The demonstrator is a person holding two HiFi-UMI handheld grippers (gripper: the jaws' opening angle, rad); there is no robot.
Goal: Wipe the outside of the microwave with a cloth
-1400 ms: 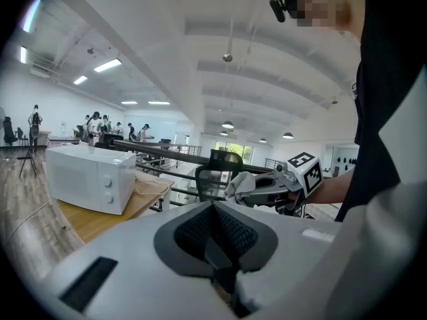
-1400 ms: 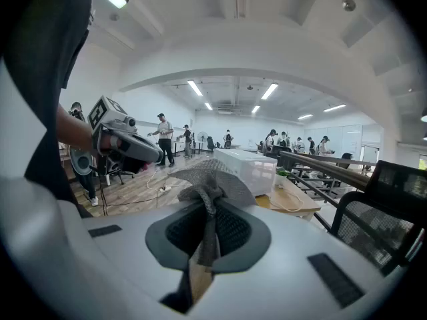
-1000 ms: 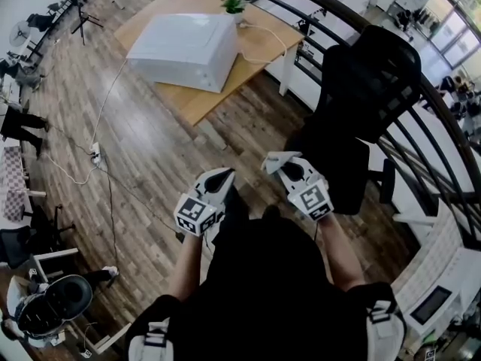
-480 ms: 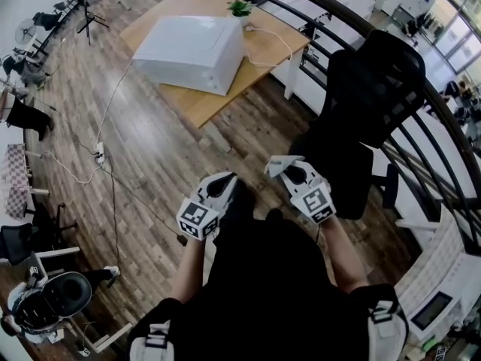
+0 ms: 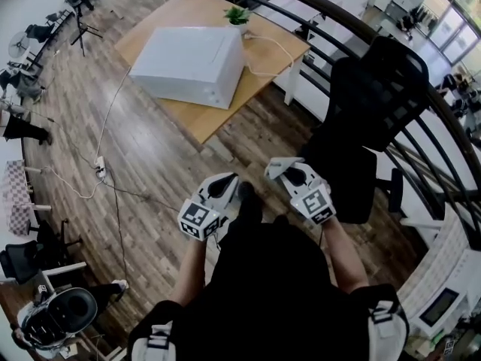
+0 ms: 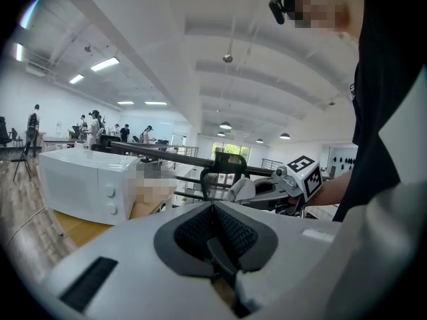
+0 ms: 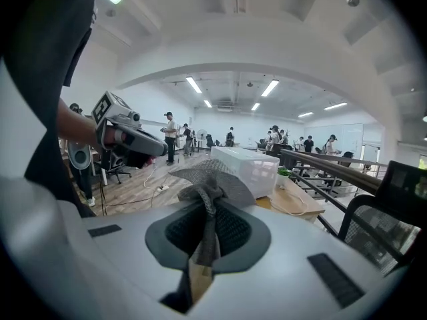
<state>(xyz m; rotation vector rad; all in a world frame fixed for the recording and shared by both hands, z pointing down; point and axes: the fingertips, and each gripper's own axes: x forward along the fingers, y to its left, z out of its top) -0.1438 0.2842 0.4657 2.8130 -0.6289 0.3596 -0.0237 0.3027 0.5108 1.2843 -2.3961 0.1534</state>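
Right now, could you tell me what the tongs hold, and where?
The right tongs pinch the grey cloth by a bunched fold; the left tongs are shut, empty.

Left white plastic tongs [image 5: 224, 179] closed, empty; right white plastic tongs [image 5: 278, 166] clamped on grey mesh cloth [image 7: 212, 179]; both side by side

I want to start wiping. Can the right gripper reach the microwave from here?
Probably not: the right gripper, shut on the cloth, sits near the body, and a stretch of floor lies between it and the microwave. Nothing blocks the way; stepping closer should do.
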